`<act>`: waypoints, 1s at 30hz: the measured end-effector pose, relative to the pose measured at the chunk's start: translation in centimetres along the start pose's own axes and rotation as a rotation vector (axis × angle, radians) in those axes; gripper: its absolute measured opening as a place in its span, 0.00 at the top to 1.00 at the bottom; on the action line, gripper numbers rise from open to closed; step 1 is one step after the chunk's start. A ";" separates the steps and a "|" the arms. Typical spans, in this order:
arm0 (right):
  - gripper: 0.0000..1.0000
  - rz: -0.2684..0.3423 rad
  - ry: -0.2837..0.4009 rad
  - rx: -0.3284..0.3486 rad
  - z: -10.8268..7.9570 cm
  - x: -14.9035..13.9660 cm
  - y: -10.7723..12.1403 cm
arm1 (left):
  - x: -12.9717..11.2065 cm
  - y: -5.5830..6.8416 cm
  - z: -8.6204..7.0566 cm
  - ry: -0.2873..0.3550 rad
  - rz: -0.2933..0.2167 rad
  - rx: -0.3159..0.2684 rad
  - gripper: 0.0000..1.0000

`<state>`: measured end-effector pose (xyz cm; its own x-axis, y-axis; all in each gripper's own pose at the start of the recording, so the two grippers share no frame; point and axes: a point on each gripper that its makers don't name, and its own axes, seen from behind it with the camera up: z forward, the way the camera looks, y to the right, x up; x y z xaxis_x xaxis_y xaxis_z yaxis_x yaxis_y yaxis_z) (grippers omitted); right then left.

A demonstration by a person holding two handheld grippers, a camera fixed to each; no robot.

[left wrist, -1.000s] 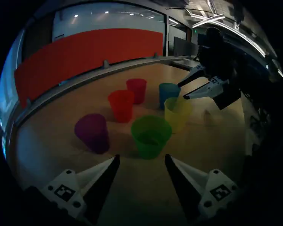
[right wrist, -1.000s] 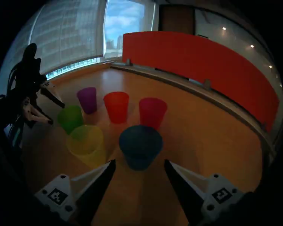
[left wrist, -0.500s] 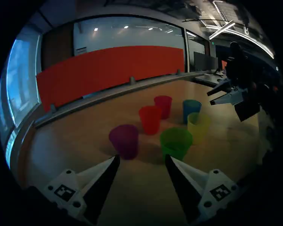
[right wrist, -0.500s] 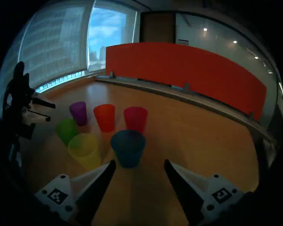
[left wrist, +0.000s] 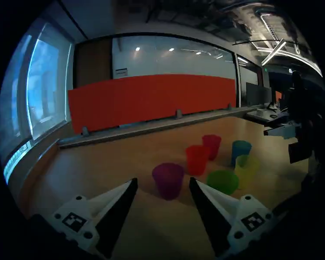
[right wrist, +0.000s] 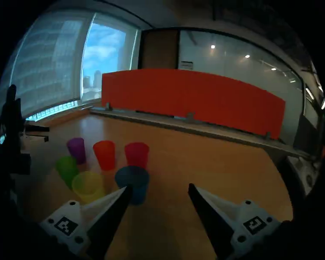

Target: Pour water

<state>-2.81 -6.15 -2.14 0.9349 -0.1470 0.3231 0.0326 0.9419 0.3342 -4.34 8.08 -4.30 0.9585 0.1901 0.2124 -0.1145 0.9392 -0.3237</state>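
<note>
in the left gripper view, the left gripper (left wrist: 162,180) is held with its fingers spread apart above the wooden table (left wrist: 97,173). ahead, six cups are clustered: purple cup (left wrist: 168,186), red cup (left wrist: 196,159), magenta cup (left wrist: 211,146), green cup (left wrist: 222,181), blue cup (left wrist: 241,151), yellow cup (left wrist: 246,169). in the right gripper view, the right gripper (right wrist: 159,186) is likewise spread apart, the blue cup just beyond it. water cannot be made out.

Green cup (left wrist: 222,181): base hidden behind left gripper (left wrist: 162,180); contents too dim to tell.
</note>
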 end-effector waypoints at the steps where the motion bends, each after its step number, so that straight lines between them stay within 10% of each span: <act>1: 0.01 0.012 0.017 -0.015 -0.1 0.3 0.2 | 0.2 -0.1 0.0 0.011 -0.002 0.008 0.12; 17: 0.01 0.090 0.252 -0.259 -1.7 4.1 3.3 | 2.0 -3.1 0.0 0.146 -0.101 0.175 0.12; 30: 0.01 0.124 0.303 -0.280 -2.4 4.7 2.9 | 5.1 -4.2 -0.7 0.265 -0.131 0.253 0.12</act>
<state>2.54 -3.37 -1.72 0.9980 0.0286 0.0570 -0.0310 0.9986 0.0429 1.19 4.92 -2.46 0.9997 0.0144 -0.0197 -0.0157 0.9978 -0.0649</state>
